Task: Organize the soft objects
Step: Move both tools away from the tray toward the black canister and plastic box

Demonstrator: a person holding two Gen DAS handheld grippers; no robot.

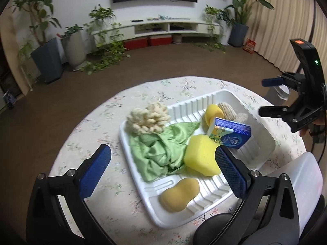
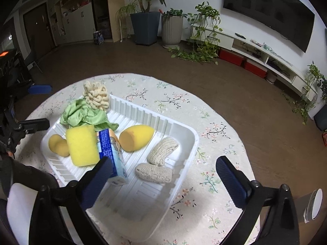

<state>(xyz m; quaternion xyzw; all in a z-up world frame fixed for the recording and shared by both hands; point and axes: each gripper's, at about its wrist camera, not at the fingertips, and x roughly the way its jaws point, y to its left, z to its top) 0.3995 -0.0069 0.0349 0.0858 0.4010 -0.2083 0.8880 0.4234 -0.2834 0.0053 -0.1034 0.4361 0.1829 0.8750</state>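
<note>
Both tongs wide open, nothing between pads: left gripper (image 1: 163, 171) and right gripper (image 2: 164, 180) hang over the white ribbed plastic tray (image 2: 184, 163) on the round floral-cloth table (image 2: 214, 126). Ahead of the left gripper's right finger, the yellow rectangular sponge (image 1: 201, 155) is partly covered. The blue tissue pack (image 2: 108, 149) has its near end hidden behind the right gripper's left finger, long axis pointing away. Crumpled green satin cloth (image 1: 161, 153) lies between the left fingers.
</note>
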